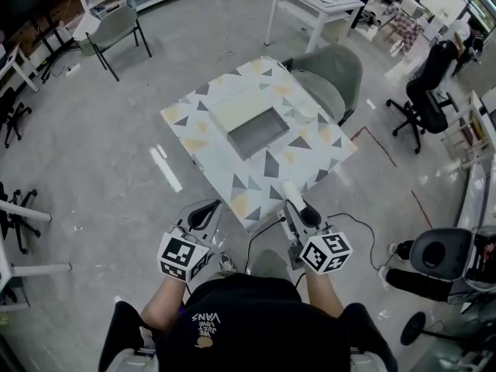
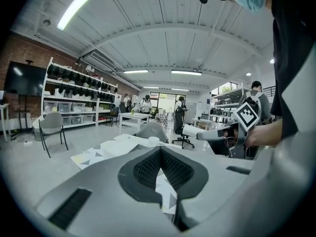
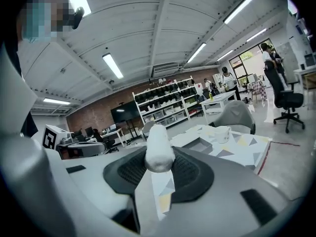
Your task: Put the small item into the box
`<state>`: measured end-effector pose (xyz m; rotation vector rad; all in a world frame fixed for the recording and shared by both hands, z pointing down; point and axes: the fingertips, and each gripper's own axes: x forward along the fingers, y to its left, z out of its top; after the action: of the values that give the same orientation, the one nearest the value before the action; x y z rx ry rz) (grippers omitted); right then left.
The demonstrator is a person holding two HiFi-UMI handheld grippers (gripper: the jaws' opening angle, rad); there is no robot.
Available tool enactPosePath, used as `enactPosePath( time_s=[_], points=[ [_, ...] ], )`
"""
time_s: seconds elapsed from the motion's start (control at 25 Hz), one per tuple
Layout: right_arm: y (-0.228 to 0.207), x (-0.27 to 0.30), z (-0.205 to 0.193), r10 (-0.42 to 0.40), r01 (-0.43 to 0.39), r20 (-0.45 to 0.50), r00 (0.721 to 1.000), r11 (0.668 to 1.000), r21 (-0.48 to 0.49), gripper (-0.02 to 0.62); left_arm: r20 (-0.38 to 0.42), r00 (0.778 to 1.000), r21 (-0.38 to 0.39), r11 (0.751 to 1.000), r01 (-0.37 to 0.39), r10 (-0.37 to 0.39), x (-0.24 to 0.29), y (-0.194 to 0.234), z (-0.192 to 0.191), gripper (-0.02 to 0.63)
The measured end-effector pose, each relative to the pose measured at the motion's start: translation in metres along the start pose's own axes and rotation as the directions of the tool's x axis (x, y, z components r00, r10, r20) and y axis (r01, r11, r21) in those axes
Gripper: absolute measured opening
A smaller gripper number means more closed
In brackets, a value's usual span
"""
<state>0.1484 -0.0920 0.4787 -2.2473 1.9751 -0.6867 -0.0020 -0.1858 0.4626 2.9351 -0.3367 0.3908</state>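
A table under a triangle-patterned cloth [image 1: 302,157] carries an open grey box [image 1: 256,130] near its middle; the box also shows in the right gripper view [image 3: 200,144]. My right gripper [image 1: 298,208] hangs just short of the table's near corner, shut on a white cylindrical item [image 1: 293,194]. That item [image 3: 159,149] stands up between the pads of the right gripper [image 3: 159,162]. My left gripper [image 1: 203,215] is level with it on the left. In the left gripper view its tips [image 2: 160,149] meet with nothing between them. The held item [image 2: 197,132] appears there too.
A white cup [image 3: 220,133] stands on the table beyond the box. A grey chair [image 1: 333,76] sits at the far side of the table. A cable [image 1: 356,223] lies on the floor at the right, near a black stool [image 1: 438,254]. Office chairs [image 1: 422,99] and a white table [image 1: 314,2] stand farther off.
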Motion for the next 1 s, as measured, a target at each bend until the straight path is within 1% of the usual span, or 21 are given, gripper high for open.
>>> enactPosePath(
  time_s=[0.12,0.24,0.4,0.52,0.76,1.0],
  points=[
    [-0.008,0.02,-0.001,-0.004,0.004,-0.022,1.0,1.0,-0.02,0.132,0.003,1.0,-0.011,1.0,-0.001,0.001,0.007,0.01,-0.003,0.005],
    [-0.019,0.041,-0.001,0.006,-0.008,-0.046,0.999,0.999,-0.034,0.132,0.013,1.0,-0.018,1.0,-0.018,0.018,0.017,0.02,-0.003,0.005],
    [-0.032,0.069,0.001,0.049,-0.052,-0.076,0.996,0.997,-0.051,0.132,0.038,0.997,-0.046,0.997,-0.063,0.065,0.031,0.03,0.001,0.005],
    [-0.046,0.087,0.003,0.075,-0.085,-0.119,0.99,0.993,-0.078,0.132,0.042,0.994,-0.068,0.993,-0.097,0.1,0.045,0.035,0.004,0.005],
    [-0.079,0.132,0.005,0.128,-0.157,-0.199,0.972,0.977,-0.141,0.132,0.05,0.984,-0.091,0.982,-0.164,0.169,0.072,0.044,0.012,0.005],
    [-0.106,0.181,-0.007,0.162,-0.236,-0.301,0.94,0.944,-0.229,0.132,0.047,0.966,-0.119,0.961,-0.248,0.255,0.089,0.052,0.01,0.005]
  ],
)
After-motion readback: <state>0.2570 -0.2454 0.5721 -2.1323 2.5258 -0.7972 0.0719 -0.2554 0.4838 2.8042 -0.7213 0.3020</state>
